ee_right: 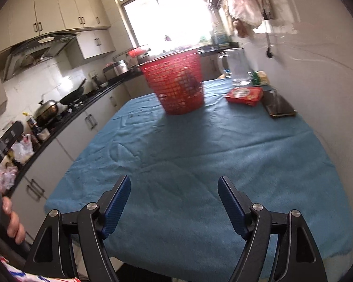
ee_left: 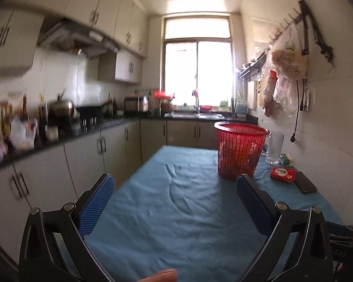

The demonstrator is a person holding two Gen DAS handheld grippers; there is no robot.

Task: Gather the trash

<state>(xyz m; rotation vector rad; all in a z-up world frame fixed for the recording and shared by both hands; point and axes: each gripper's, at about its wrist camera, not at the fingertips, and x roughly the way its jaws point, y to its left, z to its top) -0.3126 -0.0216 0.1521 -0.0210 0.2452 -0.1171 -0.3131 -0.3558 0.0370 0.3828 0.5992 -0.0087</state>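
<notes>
**A:** Where does the red basket (ee_left: pixel 241 150) stand?

**B:** Upright on the blue cloth (ee_left: pixel 176 211) that covers the table, toward the far end and near the wall side. In the right wrist view the same basket (ee_right: pixel 178 84) sits well ahead of the fingers, a little left of the middle line between them. Something pale and something dark show through its mesh; I cannot tell what they are.

**A:** And the left gripper (ee_left: pixel 175 185)?

**B:** Its jaws stand wide apart with only bare cloth between them. The basket is well beyond the tips, just above the right-hand fingertip (ee_left: pixel 243 181) in that picture, not touching it.

**A:** The right gripper (ee_right: pixel 174 183)?

**B:** Also spread wide, nothing between the blue pads (ee_right: pixel 116 208). It hangs over the near edge of the cloth, pointing down toward the table.

**A:** What lies beside the basket?

**B:** On the wall side: a clear glass jug (ee_right: pixel 236 68), a green and yellow packet (ee_right: pixel 258 77), a red box (ee_right: pixel 244 96) lying flat, and a dark phone (ee_right: pixel 280 108) nearest the camera. All are apart from both grippers.

**A:** Any hand in view?

**B:** A hand (ee_right: pixel 11 221) at the lower left of the right wrist view, wrapped round a dark handle.
</notes>
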